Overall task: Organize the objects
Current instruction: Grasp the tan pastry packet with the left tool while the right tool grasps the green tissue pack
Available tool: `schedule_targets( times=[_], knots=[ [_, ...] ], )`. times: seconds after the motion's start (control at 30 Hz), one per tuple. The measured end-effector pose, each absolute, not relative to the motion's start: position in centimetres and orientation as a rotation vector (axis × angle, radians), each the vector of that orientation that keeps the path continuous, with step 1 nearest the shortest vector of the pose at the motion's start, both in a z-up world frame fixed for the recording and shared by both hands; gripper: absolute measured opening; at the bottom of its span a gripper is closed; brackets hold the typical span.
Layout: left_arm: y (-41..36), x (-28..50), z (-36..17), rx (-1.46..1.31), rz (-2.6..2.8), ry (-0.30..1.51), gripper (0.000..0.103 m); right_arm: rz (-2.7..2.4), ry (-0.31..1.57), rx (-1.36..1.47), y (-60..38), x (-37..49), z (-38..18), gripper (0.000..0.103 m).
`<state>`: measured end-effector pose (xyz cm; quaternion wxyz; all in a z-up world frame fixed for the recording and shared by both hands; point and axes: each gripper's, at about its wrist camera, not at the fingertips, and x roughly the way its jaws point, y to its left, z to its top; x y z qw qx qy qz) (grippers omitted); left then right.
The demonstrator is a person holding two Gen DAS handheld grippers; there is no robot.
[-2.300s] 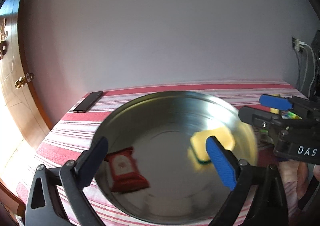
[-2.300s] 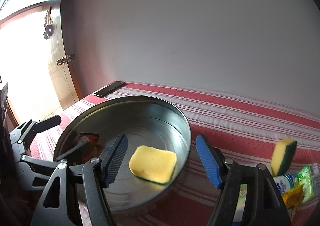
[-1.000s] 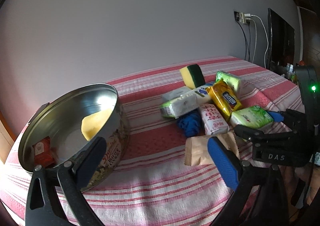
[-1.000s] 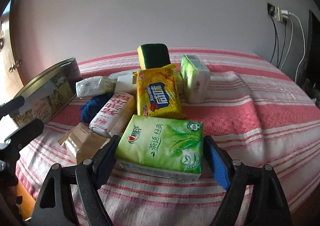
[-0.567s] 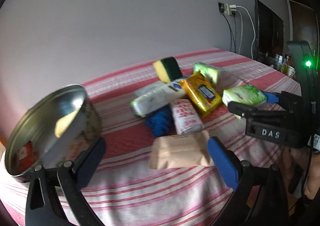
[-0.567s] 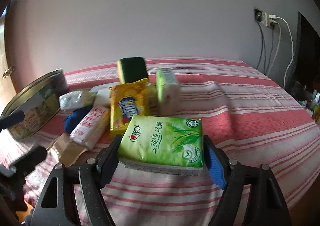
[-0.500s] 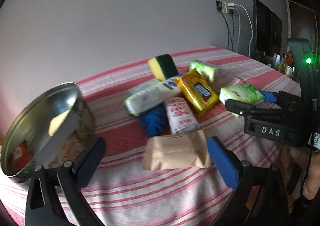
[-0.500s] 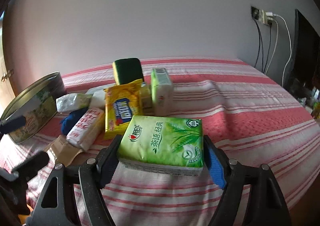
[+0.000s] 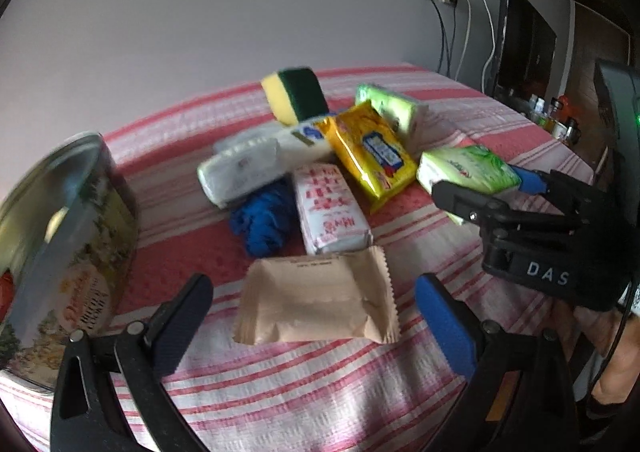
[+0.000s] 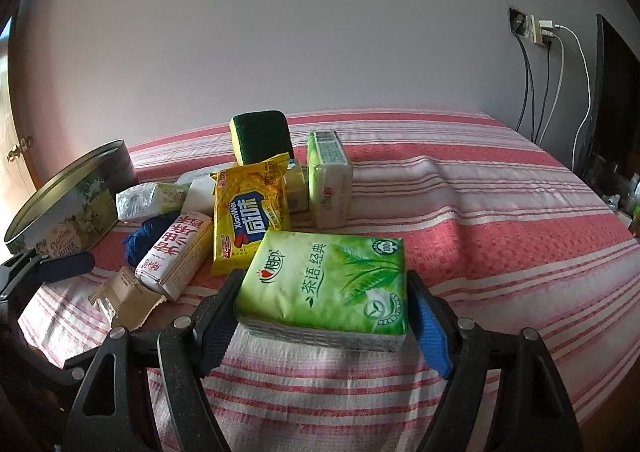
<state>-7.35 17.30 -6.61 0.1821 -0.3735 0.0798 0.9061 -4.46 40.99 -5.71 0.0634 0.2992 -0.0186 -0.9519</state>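
right wrist: glossy rectangular green tissue pack (image 10: 326,284).

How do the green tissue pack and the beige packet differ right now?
The green tissue pack is gripped between the right gripper's fingers; the beige packet lies on the cloth between the left gripper's open fingers, ungripped. The tissue pack bears printed leaves and writing; the packet looks plain. Both are soft, sealed, rectangular packs.

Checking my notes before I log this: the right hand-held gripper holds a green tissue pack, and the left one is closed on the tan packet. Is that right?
Not quite. The right hand-held gripper does hold the green tissue pack, but the left hand-held gripper is open: in the left wrist view the tan packet lies on the striped cloth between its fingers, untouched.
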Motion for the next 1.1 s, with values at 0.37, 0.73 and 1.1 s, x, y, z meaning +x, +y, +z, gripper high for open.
schedule_targets(
  times=[0.37, 0.73, 1.1],
  knots=[
    [16.6, -7.4, -6.9, -1.058, 2.527, 0.193, 0.073, -2.873, -0.053, 0.900, 41.0, -4.4, -5.6, 0.078],
    [15.9, -7.4, -6.7, -1.000, 2.546, 0.184, 0.057, -2.877, -0.052, 0.890, 40.8, -4.4, -5.5, 0.078],
    [15.1, -7.2, -6.7, -0.977, 2.552, 0.139, 0.052, -2.878, -0.054, 0.886, 40.8, -4.3, -5.4, 0.078]
  ],
)
